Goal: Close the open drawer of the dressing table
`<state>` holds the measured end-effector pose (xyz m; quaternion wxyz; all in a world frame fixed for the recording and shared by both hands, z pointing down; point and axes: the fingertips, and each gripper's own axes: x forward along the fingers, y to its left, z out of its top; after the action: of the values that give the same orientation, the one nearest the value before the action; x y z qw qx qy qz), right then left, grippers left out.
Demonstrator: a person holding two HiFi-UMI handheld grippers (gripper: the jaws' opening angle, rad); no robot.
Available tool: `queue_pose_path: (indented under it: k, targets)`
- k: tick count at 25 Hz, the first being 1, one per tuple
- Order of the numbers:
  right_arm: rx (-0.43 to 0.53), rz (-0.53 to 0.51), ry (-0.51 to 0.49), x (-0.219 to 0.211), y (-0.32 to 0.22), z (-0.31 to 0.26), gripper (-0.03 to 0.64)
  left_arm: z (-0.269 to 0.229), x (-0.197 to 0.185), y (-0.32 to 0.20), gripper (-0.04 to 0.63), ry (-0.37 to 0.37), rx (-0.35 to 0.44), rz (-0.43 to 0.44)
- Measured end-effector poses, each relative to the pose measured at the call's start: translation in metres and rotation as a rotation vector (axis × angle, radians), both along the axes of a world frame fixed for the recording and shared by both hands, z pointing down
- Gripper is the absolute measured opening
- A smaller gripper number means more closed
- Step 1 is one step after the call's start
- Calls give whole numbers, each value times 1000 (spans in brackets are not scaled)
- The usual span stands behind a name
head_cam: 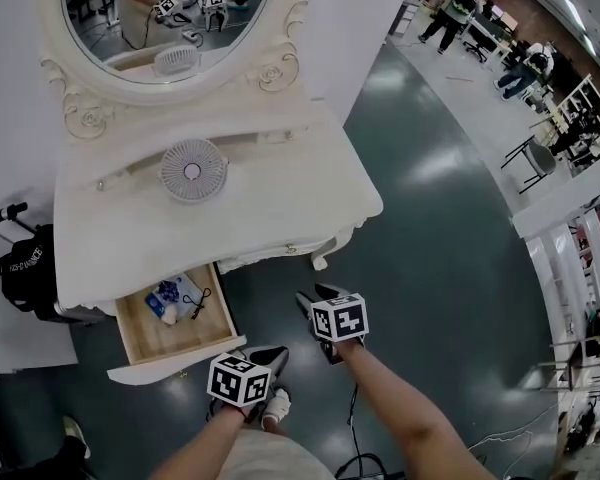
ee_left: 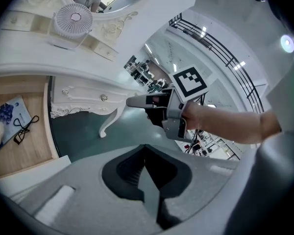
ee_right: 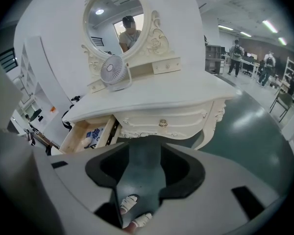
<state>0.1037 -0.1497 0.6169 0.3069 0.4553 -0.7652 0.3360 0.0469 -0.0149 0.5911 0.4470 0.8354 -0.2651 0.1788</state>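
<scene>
Dressing table [head_cam: 280, 183], white with an oval mirror [head_cam: 170, 8], fills the upper left of the head view, and a small round fan [head_cam: 192, 169] stands on its surface. The open drawer [head_cam: 180, 340] is pulled well out at the lower left of the frame, with its white front panel [head_cam: 170, 366] turned towards the person. A blue-and-white packet [head_cam: 170, 296] and a thin black cord [head_cam: 200, 303] lie inside, towards the back.

The left hand-held gripper [head_cam: 272, 354] is held just beside the right end of that front panel; its jaws are parted only narrowly, with nothing between them. The right hand-held gripper [head_cam: 305, 302] is held further right, near the carved leg [head_cam: 320, 256], with its jaws wide apart and empty.

No grasp appears to be needed for this step. The push is probably best made with the left hand-held gripper set flat against the middle of the panel rather than its end, so that the drawer is not skewed on its runners. A straight, steady push towards the upper part of the frame is advised until the panel sits flush. The cord should be watched, in case it is caught at the edge.
</scene>
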Motion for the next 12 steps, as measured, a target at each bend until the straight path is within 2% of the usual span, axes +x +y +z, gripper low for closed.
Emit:
queue_pose_path:
  k: [12]
  targets:
    - [15, 20, -72, 9, 63, -25, 202, -15, 5, 21, 9, -6, 21, 19]
